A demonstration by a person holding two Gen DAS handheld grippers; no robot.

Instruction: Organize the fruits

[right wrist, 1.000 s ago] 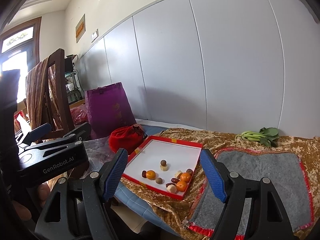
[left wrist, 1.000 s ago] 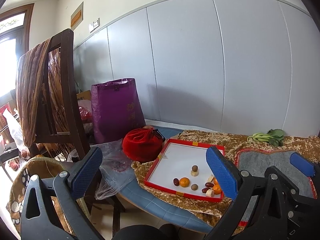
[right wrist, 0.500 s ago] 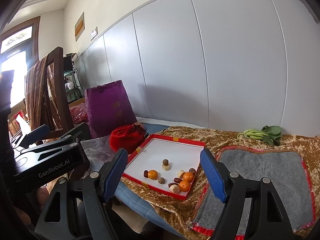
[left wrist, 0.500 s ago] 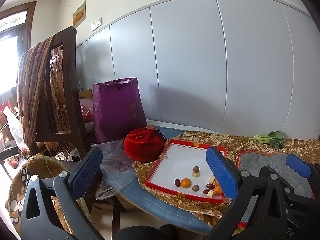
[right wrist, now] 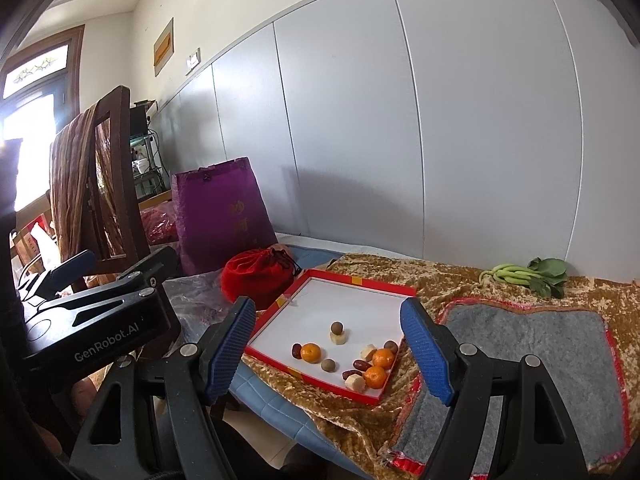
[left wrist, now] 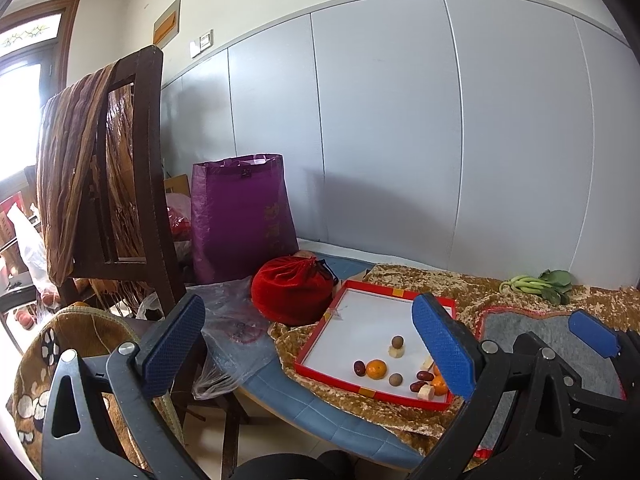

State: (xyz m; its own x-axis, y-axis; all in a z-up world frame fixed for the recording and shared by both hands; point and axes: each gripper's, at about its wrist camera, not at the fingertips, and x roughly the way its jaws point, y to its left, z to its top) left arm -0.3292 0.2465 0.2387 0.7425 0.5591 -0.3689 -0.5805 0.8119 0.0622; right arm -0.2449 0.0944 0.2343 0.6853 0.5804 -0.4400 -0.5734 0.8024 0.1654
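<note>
**A:** Heads up before you go in. Both your claws are spread wide and holding nothing: the left gripper [left wrist: 308, 344] hangs off the table edge, and the right gripper [right wrist: 328, 344] frames the shallow red-rimmed cardboard tray with the white floor [right wrist: 352, 280]. All the fruit sits in that tray, bunched toward its 5 o'clock corner.

**B:** So what's the catch?

**A:** Crowding, mostly. The two small orange mandarins [right wrist: 378, 366] at 4 o'clock are touching, with dark red oval dates [right wrist: 358, 366] and a pale cut chunk [right wrist: 355, 382] right beside them. Come down on one mandarin with the fingers that far apart and you'll probably shove its neighbours.

**B:** And the little brown balls?

**A:** Those round brown longan-like fruits [right wrist: 329, 365] look like rollers. One even sits on top of a pale chunk [right wrist: 338, 338] near the tray's centre, so a bump likely topples it.

**B:** The tray itself?

**A:** It looks light, on the wrinkled gold velvet cloth [right wrist: 440, 280] near the table's edge. Push sideways and you could slide the whole thing.
</note>
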